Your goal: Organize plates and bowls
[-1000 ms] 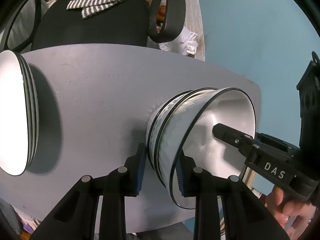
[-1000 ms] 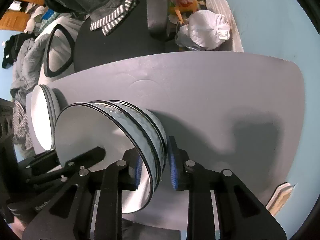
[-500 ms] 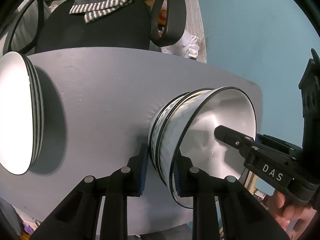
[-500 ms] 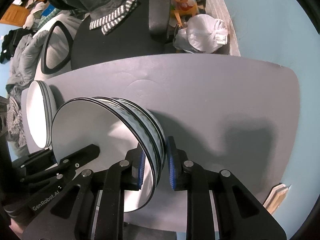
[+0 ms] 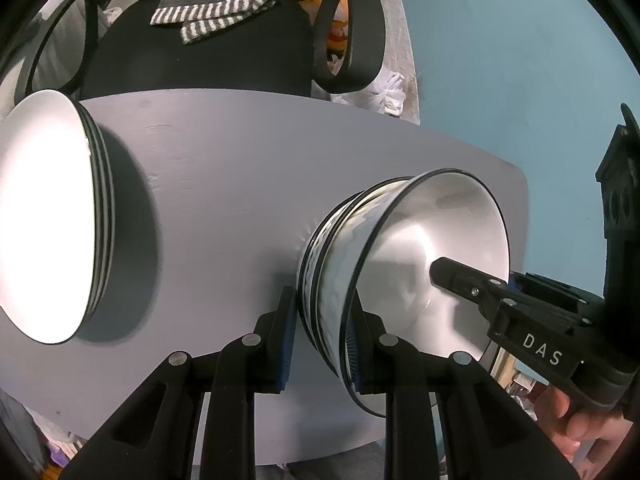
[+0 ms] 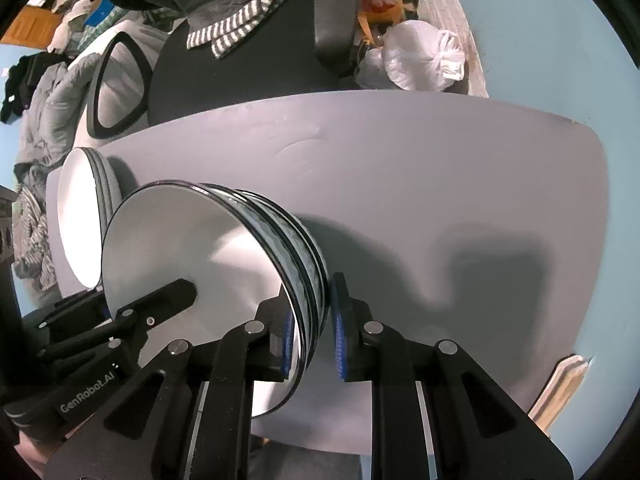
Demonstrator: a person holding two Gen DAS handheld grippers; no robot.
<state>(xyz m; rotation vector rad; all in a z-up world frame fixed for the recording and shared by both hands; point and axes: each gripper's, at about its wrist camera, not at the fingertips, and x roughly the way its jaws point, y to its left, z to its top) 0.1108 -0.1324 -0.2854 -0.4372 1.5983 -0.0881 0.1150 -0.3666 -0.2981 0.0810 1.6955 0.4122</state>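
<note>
A stack of three nested white bowls with black rims and patterned grey sides stands on the grey table. My left gripper is shut on its near-left rims, one pad outside and one inside. My right gripper holds the opposite rims of the bowl stack; its jaws are closing, with the pads against the rims. One finger of each gripper shows inside the top bowl in the other's view. A stack of white plates lies at the table's left end, also seen as plates.
A black office chair with a striped cloth stands behind the table. A white plastic bag lies on the floor beyond. A person's hand holds the right gripper. The table's right edge is near a pale wooden piece.
Both grippers' jaws have narrowed onto the bowl stack's rims. The bowls, the plates and both hands have stayed about where they were.
</note>
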